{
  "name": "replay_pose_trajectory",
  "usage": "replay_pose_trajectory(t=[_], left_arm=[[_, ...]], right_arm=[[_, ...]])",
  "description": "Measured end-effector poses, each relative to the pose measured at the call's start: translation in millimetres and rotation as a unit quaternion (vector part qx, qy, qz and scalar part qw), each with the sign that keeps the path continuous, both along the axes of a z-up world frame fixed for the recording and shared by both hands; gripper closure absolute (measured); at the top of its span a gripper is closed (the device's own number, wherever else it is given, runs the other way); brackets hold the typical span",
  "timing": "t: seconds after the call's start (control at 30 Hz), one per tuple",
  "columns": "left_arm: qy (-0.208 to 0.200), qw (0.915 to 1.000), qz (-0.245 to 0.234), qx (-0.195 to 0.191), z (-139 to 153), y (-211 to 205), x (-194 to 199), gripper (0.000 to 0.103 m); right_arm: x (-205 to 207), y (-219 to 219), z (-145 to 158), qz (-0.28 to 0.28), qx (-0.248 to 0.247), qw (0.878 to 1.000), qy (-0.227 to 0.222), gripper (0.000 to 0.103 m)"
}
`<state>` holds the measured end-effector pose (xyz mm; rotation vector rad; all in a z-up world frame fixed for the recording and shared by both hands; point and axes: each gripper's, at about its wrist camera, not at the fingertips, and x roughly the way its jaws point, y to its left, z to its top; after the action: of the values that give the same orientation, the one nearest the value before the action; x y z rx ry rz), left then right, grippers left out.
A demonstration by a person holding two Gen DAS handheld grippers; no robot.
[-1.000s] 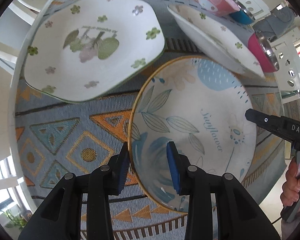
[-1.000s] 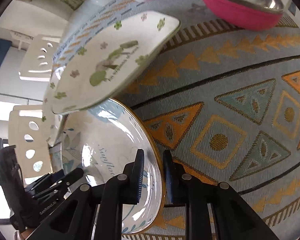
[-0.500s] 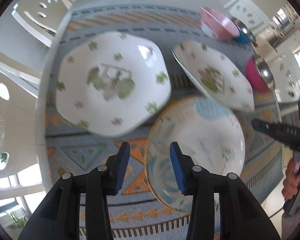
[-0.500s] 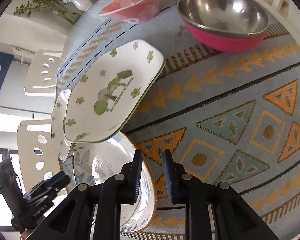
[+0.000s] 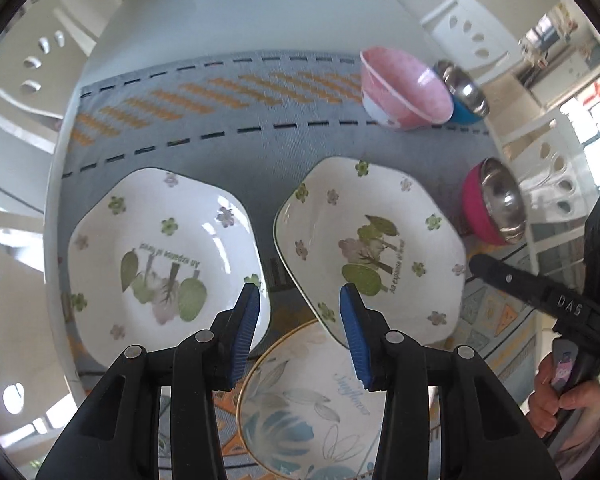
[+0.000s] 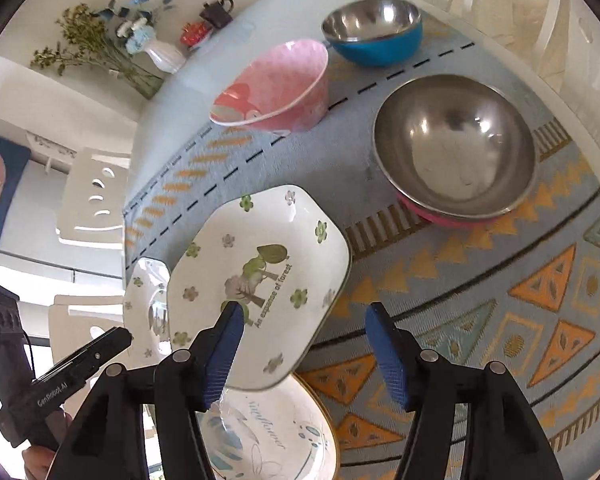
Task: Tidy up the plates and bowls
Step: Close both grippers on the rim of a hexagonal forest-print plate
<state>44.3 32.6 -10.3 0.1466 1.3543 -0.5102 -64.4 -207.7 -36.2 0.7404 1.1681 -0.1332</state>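
A round sunflower plate [image 5: 312, 412] [image 6: 272, 436] lies on the patterned cloth, close under both grippers. Two white floral plates sit beyond it, one on the left [image 5: 168, 252] [image 6: 146, 312] and one on the right [image 5: 372, 252] [image 6: 260, 280]; the right one's near edge overlaps the round plate's rim in both views. My left gripper [image 5: 300, 332] [image 6: 118, 339] is open above the gap between the floral plates, with nothing held. My right gripper [image 6: 304, 356] [image 5: 480, 267] hovers over the right floral plate's edge, its jaws opening and empty.
A pink bowl [image 6: 276, 84], a blue steel bowl [image 6: 376, 36] and a large magenta steel bowl [image 6: 456, 148] stand at the far right of the cloth [image 6: 500, 320]. A vase of flowers [image 6: 160, 54] stands at the table's far end. White chairs [image 5: 40, 68] surround the table.
Both grippers lifted and drew back from the sunflower plate. The right jaws, shut on its rim before, let go and spread wide. The left pads came off its rim and widened a little.
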Motion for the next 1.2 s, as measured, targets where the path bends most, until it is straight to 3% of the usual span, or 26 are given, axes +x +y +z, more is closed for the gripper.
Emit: replay_pose_trajectory(t=[0.43,0.93,1.2], left_arm=[[0.04,0.9987,-0.018,-0.025,-29,-11,10,0.064],[0.052,0.9977,-0.043,-0.011,-56,-28,17,0.066],[0.047,0.9979,-0.045,0.004,-66,-34,20,0.07]], right_arm=[[37,-2,-39,0.002,-0.011,0.999,0.047,0.042],[50,-3,-61,-0.001,-0.005,0.998,0.064,0.042],[51,-10,-65,0.001,-0.013,0.997,0.074,0.049]])
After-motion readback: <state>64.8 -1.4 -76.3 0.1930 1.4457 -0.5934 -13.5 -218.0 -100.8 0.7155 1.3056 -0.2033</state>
